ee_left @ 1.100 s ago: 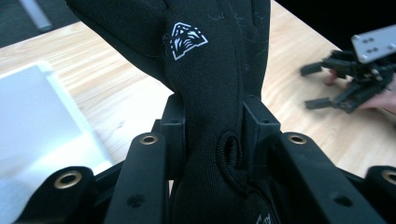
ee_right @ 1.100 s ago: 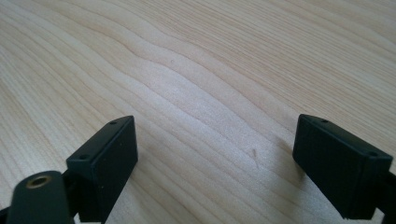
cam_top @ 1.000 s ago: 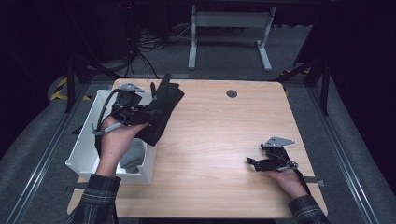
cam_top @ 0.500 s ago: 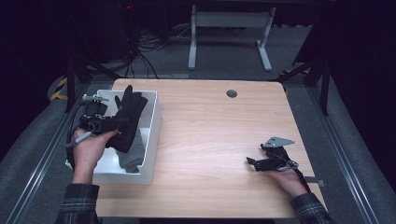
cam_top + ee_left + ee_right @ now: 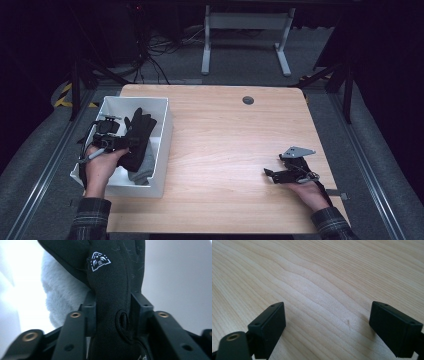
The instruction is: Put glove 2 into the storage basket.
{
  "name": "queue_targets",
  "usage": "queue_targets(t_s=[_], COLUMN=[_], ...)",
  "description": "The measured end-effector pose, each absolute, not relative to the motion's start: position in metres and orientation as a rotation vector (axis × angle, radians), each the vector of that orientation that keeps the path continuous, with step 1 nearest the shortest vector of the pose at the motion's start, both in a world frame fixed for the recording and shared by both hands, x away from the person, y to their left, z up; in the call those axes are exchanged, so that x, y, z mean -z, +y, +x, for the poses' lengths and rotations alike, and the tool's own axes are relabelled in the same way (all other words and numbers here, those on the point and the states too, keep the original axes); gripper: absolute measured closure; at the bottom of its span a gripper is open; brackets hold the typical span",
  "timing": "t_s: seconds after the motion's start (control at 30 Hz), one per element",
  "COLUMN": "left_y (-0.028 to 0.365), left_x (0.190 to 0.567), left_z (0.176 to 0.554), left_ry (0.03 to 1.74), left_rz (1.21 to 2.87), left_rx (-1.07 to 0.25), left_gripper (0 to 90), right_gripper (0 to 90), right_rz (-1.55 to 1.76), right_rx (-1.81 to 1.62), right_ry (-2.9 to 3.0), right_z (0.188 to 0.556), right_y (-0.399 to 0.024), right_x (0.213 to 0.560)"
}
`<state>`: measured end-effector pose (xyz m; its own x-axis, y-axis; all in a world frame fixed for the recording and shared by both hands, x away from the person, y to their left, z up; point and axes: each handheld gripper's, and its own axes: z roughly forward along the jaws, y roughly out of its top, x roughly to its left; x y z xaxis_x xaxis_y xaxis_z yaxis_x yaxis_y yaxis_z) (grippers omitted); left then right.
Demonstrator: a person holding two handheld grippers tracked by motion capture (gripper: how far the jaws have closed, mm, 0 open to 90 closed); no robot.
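A black glove [image 5: 140,131] with a small white logo hangs between the jaws of my left gripper [image 5: 129,143], low inside the white bin [image 5: 166,131] at the table's left. In the left gripper view the glove [image 5: 110,282] fills the gap of the left gripper [image 5: 112,312] and touches both pads; the jaws have just been opening around it. A pale grey fleecy item [image 5: 60,297] lies under the glove in the bin. My right gripper [image 5: 270,175] rests on the wooden table [image 5: 225,145] at the front right, open, with bare wood between its jaws [image 5: 328,325].
A round dark grommet [image 5: 248,100] sits in the tabletop near the far edge. Beyond the table stand a metal frame [image 5: 245,30] and loose cables [image 5: 160,47] on the floor. Grey padded rails run along both sides.
My left hand has carried the glove left and down, from above the bin's right edge into the bin. The right gripper has not moved.
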<state>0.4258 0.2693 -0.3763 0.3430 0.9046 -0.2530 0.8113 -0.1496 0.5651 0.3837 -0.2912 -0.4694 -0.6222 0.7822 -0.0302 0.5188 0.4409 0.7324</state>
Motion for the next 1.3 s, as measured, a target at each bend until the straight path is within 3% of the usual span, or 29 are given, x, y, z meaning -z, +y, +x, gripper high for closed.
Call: queue_targets(t_s=[0.2,0.33,0.9,1.3], left_y=[0.267,0.268,0.266,0.230], left_x=[0.382,0.377,0.346,0.321], left_z=[0.429,0.430,0.427,0.427], left_ry=[1.512,1.488,1.404,1.252], left_rz=[2.010,2.010,1.984,2.000], left_rx=[-0.258,-0.299,-0.365,-0.343], left_gripper=[31.5,21.7,17.1,17.1], right_gripper=[14.2,14.2,14.2,14.2], right_rz=[1.106,1.105,1.105,1.104], right_rx=[-0.997,-0.997,-0.997,-0.998], right_ry=[2.333,2.332,2.333,2.334], right_z=[0.384,0.384,0.384,0.383], right_y=[-0.291,-0.291,-0.291,-0.291], right_x=[0.469,0.469,0.469,0.469])
